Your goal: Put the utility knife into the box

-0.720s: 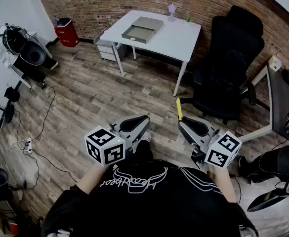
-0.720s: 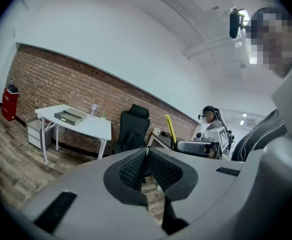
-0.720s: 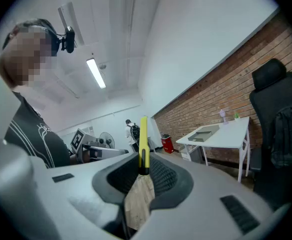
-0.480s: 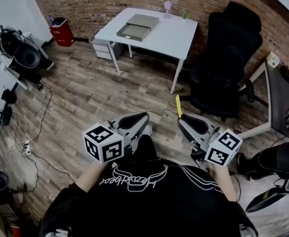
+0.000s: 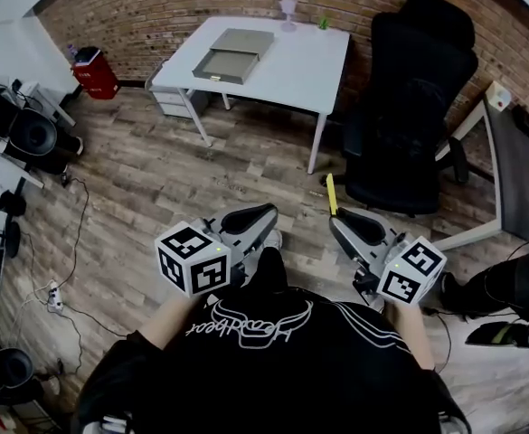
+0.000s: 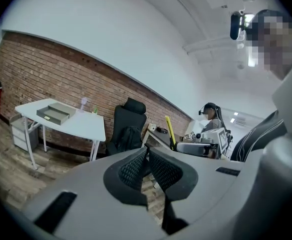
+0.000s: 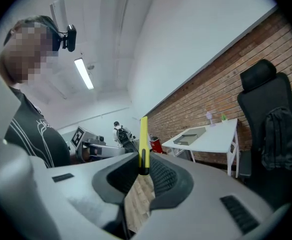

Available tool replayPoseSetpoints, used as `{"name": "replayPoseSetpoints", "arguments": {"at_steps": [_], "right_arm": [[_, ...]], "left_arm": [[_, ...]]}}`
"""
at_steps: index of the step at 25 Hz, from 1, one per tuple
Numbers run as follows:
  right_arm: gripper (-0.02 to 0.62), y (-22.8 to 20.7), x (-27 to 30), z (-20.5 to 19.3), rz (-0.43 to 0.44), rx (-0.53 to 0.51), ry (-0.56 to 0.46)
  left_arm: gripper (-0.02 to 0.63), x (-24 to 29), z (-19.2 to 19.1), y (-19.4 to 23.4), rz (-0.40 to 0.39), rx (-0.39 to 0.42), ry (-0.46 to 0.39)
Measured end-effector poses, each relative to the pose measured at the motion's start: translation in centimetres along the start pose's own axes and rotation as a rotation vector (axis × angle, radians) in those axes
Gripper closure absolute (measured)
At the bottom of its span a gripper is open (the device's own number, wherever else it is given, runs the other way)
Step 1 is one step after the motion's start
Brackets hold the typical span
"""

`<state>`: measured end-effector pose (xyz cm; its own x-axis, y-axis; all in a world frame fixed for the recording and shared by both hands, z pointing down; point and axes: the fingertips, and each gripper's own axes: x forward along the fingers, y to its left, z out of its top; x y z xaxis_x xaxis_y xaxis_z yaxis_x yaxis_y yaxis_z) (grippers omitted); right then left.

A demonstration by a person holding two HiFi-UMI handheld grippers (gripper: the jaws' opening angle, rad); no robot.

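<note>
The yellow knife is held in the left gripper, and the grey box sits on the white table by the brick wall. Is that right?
Not quite. The yellow knife is held in the right gripper, as the right gripper view shows; the left gripper holds nothing. The grey box does sit on the white table by the brick wall.

Utility knife [image 7: 143,134] is smooth yellow plastic; wall [image 5: 155,7] rough brick; floor [image 5: 137,179] matt wood.
</note>
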<state>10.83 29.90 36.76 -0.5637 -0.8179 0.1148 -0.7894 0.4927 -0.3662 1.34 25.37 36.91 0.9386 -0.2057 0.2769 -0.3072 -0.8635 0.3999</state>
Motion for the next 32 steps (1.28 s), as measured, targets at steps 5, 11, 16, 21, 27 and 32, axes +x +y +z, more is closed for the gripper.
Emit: {"name": "replayPoseSetpoints", "arguments": {"at_steps": [5,11,16,21,27,32], "right_arm": [[0.528,-4.0,3.9,1.3,-0.016,0.023,0.014],[0.528,-9.1,10.6,3.4,-0.019,0.041,0.056],[0.528,-13.5,16.7,6.3,-0.016,0.028,0.094],[0.528,-16.9,23.6,8.3,0.012,0.02,0.124],[0.528,-20.2,29.1,9.5,0.034,0.068,0.106],[0.528,-21.7,31.6,8.3,0.046,0.106,0.128]], "left_arm": [[0.565,2.7,2.7,4.4,-0.011,-0.006,0.013],[0.565,5.6,6.4,11.9,-0.005,-0.038,0.015],[0.565,7.9,10.2,18.5,0.013,-0.068,-0.008],[0.565,8.7,13.0,25.6,0.057,-0.096,-0.03],[0.565,9.1,15.1,31.0,0.104,-0.101,-0.029],[0.565,9.0,15.5,33.4,0.139,-0.102,-0.027]]}}
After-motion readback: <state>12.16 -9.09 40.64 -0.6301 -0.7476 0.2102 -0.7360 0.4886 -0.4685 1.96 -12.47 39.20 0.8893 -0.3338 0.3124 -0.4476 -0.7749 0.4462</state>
